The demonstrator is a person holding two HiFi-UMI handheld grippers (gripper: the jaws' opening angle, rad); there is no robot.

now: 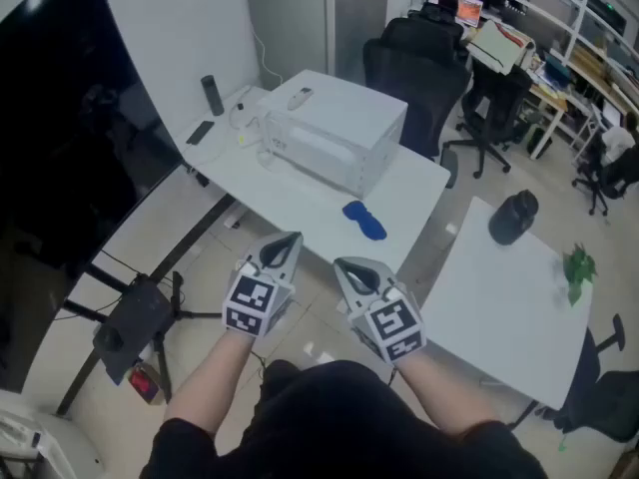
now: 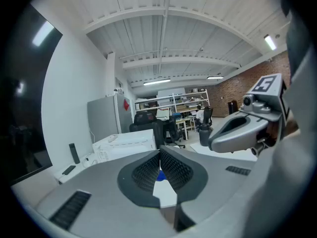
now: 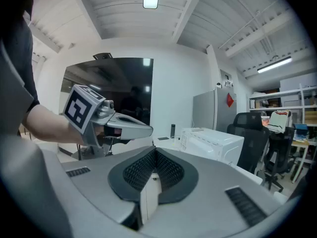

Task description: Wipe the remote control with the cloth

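Observation:
A blue cloth (image 1: 364, 220) lies crumpled near the front edge of the white table (image 1: 300, 203); a sliver of the cloth (image 2: 159, 175) shows between the left jaws. A small light remote (image 1: 300, 97) rests on top of the white microwave (image 1: 334, 133). A flat black remote-like bar (image 1: 200, 133) lies at the table's left end. Both grippers hang in the air short of the table, side by side. My left gripper (image 1: 289, 240) is shut with nothing in it, and my right gripper (image 1: 345, 265) is likewise shut and empty. Their jaws meet fully in both gripper views (image 2: 159, 155) (image 3: 155, 152).
A dark cylinder (image 1: 212, 95) stands at the table's back left. A second white table (image 1: 499, 307) at right carries a black jar (image 1: 512, 216) and a green sprig (image 1: 577, 267). Office chairs (image 1: 419, 58) stand behind. A black stand (image 1: 135, 317) sits on the floor left, beside a large dark screen (image 1: 60, 118).

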